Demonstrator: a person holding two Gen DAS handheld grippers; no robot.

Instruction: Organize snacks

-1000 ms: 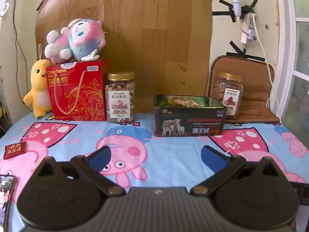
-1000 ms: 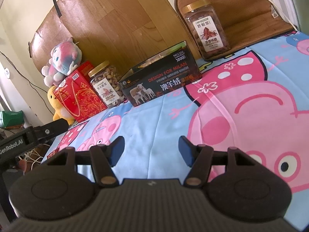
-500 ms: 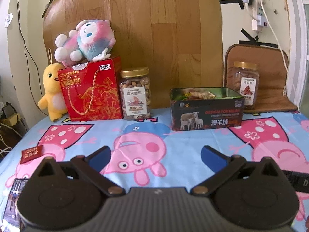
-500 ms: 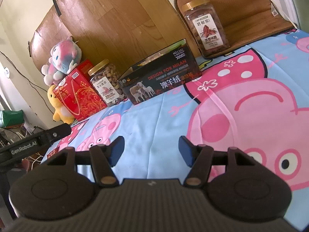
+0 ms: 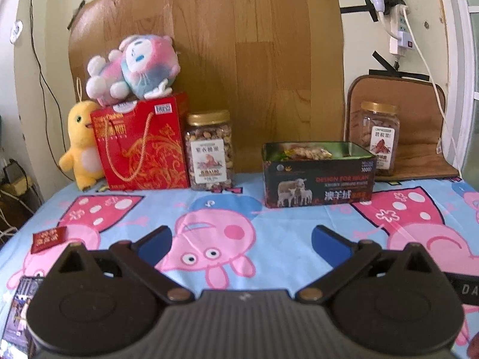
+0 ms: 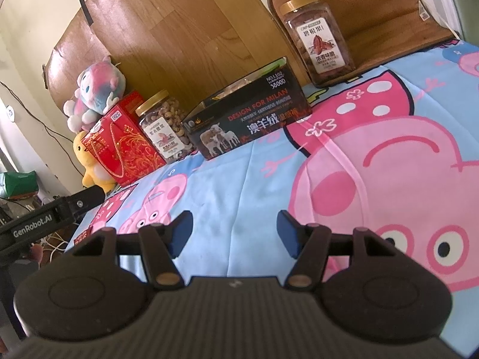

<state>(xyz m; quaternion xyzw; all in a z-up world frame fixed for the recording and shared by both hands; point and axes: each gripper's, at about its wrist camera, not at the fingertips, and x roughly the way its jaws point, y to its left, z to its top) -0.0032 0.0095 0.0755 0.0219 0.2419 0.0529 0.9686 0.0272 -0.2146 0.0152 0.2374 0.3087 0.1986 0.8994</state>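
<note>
An open black box (image 5: 318, 176) (image 6: 248, 122) with snacks inside stands at the back of the cartoon-print table. A nut jar (image 5: 209, 151) (image 6: 164, 128) with a gold lid stands left of it, beside a red gift box (image 5: 142, 146) (image 6: 122, 149). A second jar (image 5: 378, 137) (image 6: 318, 42) stands at the back right. A small red packet (image 5: 49, 238) lies at the near left, and a dark packet (image 5: 18, 317) sits at the lower left edge. My left gripper (image 5: 241, 240) is open above the cloth. My right gripper (image 6: 234, 230) is open too, nothing between its fingers.
A yellow plush (image 5: 79, 146) and a pink-blue plush (image 5: 134, 65) sit at the back left. A wooden board (image 5: 239, 59) leans on the wall. A brown pad (image 5: 398, 125) stands at the back right, with a power strip and cord (image 5: 401, 30) above.
My left gripper has pulled back and swung left, so the red packet and the left table edge show more. The right gripper has barely moved. Both stay open.
</note>
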